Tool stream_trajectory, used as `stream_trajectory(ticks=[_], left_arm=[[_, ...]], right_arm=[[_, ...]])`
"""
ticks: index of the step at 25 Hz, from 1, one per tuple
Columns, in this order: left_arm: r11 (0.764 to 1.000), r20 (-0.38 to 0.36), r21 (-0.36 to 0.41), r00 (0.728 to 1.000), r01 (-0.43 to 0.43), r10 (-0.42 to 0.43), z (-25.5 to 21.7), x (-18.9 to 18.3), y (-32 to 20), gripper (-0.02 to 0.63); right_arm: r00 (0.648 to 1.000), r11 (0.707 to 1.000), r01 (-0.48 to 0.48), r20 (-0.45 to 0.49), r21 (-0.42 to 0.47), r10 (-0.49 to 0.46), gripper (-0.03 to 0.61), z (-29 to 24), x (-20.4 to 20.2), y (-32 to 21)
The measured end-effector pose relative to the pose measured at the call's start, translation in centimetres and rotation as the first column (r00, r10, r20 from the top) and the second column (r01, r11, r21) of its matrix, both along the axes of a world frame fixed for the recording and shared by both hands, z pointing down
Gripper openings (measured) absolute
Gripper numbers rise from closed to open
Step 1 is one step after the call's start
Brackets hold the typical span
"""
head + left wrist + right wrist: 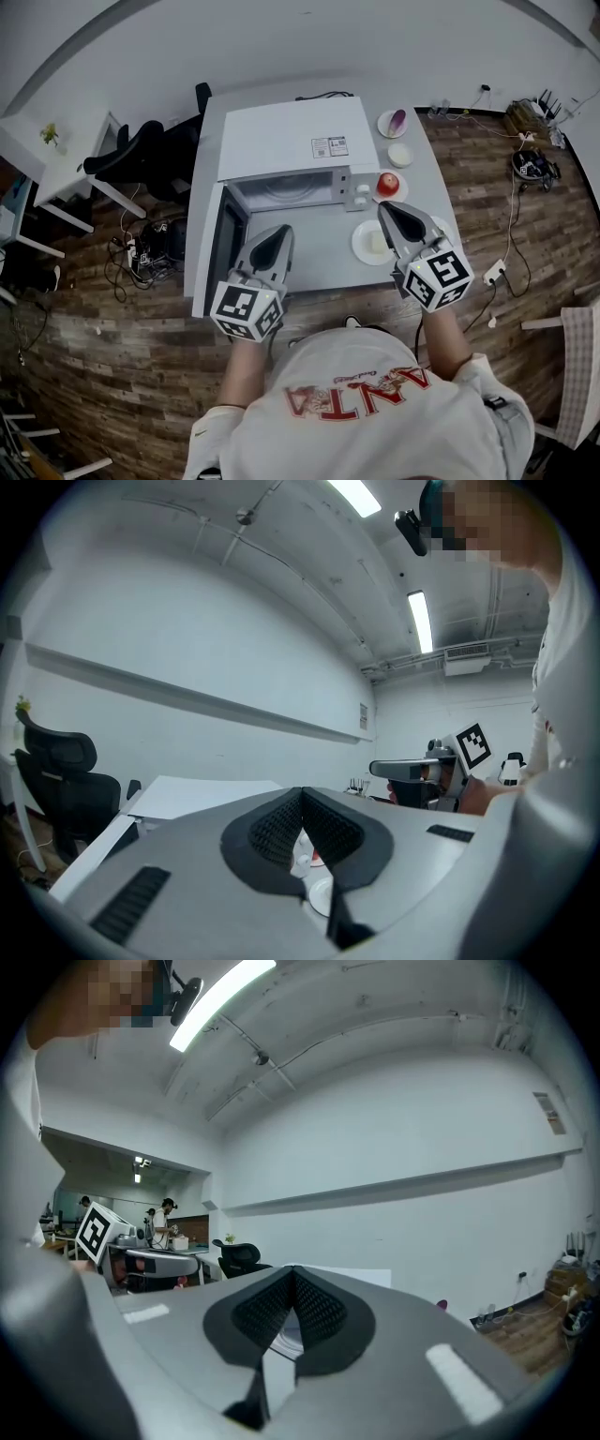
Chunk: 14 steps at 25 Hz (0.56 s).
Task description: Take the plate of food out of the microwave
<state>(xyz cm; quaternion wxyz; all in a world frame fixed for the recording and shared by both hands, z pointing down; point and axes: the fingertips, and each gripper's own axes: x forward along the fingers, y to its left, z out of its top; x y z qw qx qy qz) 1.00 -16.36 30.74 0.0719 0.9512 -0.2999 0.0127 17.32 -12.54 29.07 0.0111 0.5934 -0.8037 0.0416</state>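
Plate of food (368, 244), round, white, smooth, no long axis, lies flat just left of our right gripper (386, 208). Both that and our left gripper (286, 231) are pressed together, empty, before the boxy white microwave (286, 141).

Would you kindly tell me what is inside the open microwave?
Inside the microwave only its round turntable shows, apparently bare. The microwave's own top hides the rear of the cavity.
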Motion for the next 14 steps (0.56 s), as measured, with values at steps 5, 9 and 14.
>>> stream_trajectory(ticks=[5,9,14], left_arm=[[1.0,0.005,-0.003,1.0,0.003,-0.003,0.3,-0.3,0.2,0.008],[1.0,-0.001,-0.011,1.0,0.003,-0.003,0.2,-0.7,0.4,0.009],[1.0,-0.012,-0.021,1.0,0.001,-0.001,0.3,-0.8,0.7,0.009]], right_arm=[[0.999,0.999,0.033,-0.022,-0.022,-0.034,0.002,0.8,-1.0,0.1],[0.999,0.999,0.046,-0.017,-0.027,-0.046,0.002,0.8,-1.4,0.3],[0.998,0.998,0.054,-0.009,-0.034,-0.054,0.002,0.9,-1.6,0.5]])
